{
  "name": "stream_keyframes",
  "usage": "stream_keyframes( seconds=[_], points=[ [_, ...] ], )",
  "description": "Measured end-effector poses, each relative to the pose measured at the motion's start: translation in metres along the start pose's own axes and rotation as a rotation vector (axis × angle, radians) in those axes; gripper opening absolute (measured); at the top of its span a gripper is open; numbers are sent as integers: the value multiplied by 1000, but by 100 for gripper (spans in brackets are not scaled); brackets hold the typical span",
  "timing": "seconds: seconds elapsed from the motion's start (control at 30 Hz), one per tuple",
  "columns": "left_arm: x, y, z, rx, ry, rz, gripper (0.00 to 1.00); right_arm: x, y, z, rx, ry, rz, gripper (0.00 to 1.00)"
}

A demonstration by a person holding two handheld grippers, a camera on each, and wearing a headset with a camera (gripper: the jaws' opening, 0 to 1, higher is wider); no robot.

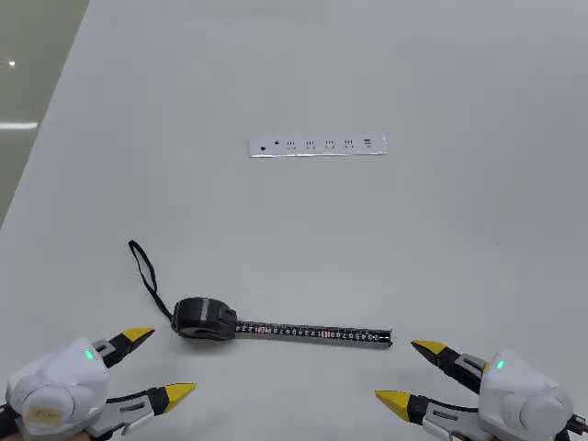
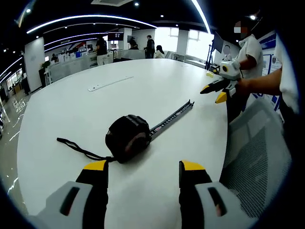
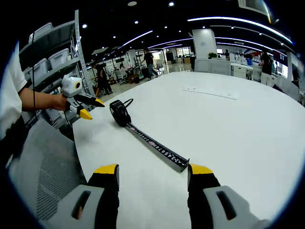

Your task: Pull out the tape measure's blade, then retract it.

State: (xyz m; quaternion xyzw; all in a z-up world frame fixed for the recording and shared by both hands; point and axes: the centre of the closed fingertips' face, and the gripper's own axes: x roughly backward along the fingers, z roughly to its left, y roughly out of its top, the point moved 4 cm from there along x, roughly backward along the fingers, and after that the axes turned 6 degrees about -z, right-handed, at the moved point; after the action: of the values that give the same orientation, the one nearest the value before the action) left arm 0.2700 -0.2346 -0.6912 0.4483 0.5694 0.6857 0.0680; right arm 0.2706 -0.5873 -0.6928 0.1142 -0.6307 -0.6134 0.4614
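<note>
On the white table (image 1: pixel 367 73) the tape measure (image 1: pixel 204 319) lies low in the frame near the left hand-held gripper (image 1: pixel 167 361), its blade (image 1: pixel 312 333) stretched rightward, ending near the right hand-held gripper (image 1: pixel 400 371), both spread wide and empty.

The broad white tabletop (image 1: pixel 441 239) lies bare between the flat white power strip (image 1: pixel 317 146) at its far middle and the black round-cased tape measure (image 1: pixel 204 319) near the front edge, leaving open passage there. From the case, the dark drawn-out blade (image 1: pixel 312 333) runs flat to the right and a thin black wrist strap (image 1: pixel 142 271) loops off to the far left, both low on the surface. The yellow-tipped left gripper (image 1: pixel 172 360) sits just short of the case and the yellow-tipped right gripper (image 1: pixel 396 369) just short of the blade's end, jaws apart, with bare table between.
</note>
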Motion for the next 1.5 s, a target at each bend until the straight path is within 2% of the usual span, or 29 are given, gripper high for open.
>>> stream_keyframes(
  seconds=[0.43,0.87,1.2,1.33,1.5],
  points=[
    [20,-10,-11,32,25,-11,58,13,-5,12,1,-35,-11,60],
    [31,-19,-22,43,42,-4,58,27,-10,20,-1,-78,-40,61],
    [39,-21,-21,49,65,-19,57,36,-13,24,11,-105,-66,61],
    [42,-18,-21,62,77,-43,58,36,-14,24,10,-106,-63,62],
    [44,-22,-21,72,84,-43,58,36,-14,25,11,-105,-59,63]
  ],
)
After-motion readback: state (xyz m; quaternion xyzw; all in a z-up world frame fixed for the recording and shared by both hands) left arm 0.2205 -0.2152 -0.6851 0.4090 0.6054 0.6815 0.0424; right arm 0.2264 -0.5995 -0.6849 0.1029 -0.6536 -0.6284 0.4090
